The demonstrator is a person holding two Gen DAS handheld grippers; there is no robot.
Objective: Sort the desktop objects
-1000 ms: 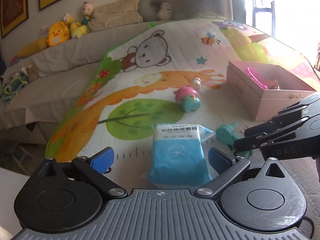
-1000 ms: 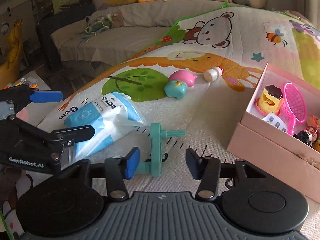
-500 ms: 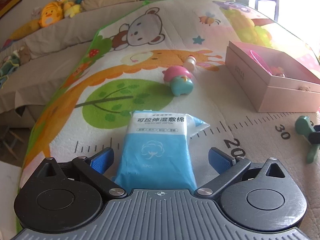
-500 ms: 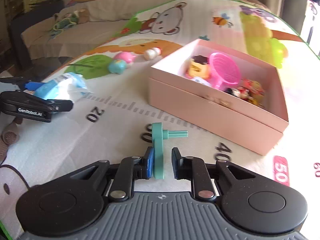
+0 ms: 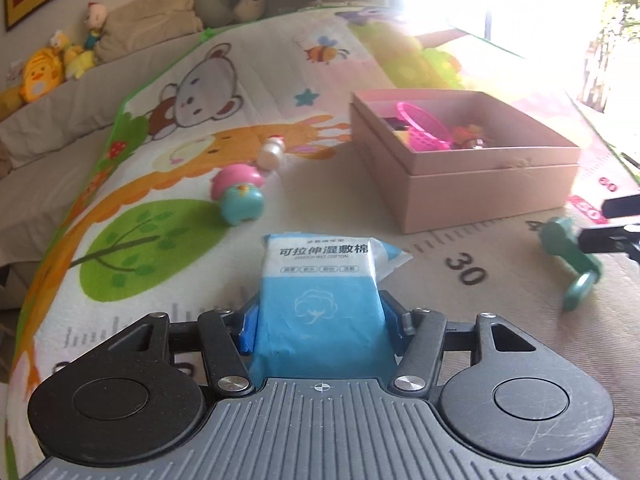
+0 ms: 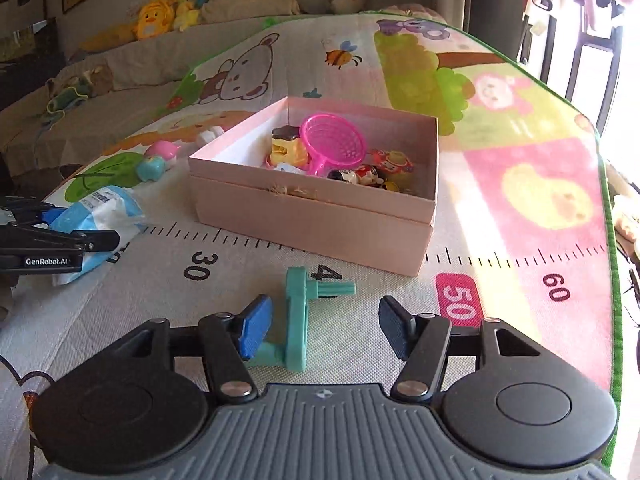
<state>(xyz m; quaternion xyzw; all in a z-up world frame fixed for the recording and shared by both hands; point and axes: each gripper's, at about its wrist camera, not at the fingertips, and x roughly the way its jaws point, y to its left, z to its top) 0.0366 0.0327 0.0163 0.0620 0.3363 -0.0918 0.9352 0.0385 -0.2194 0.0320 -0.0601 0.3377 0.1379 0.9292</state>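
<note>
My left gripper (image 5: 320, 326) is shut on a blue pack of wet cotton pads (image 5: 320, 300), which rests on the play mat; both also show in the right wrist view, the gripper (image 6: 76, 236) and the pack (image 6: 100, 208). My right gripper (image 6: 322, 326) is open, with a teal crank-shaped toy (image 6: 298, 320) lying on the mat between its fingers; the toy shows in the left wrist view (image 5: 568, 256). An open pink box (image 6: 312, 216) holds a pink net and several small toys.
A pink and teal round toy (image 5: 238, 194) and a small white bottle (image 5: 271, 152) lie on the mat left of the box (image 5: 472, 184). A sofa with plush toys (image 6: 156, 20) runs along the far side. The mat's right edge (image 6: 610, 208) is near.
My left gripper closed on the cotton pack. My right gripper carried the teal toy right, in front of the pink box, then opened and let it go onto the mat.
</note>
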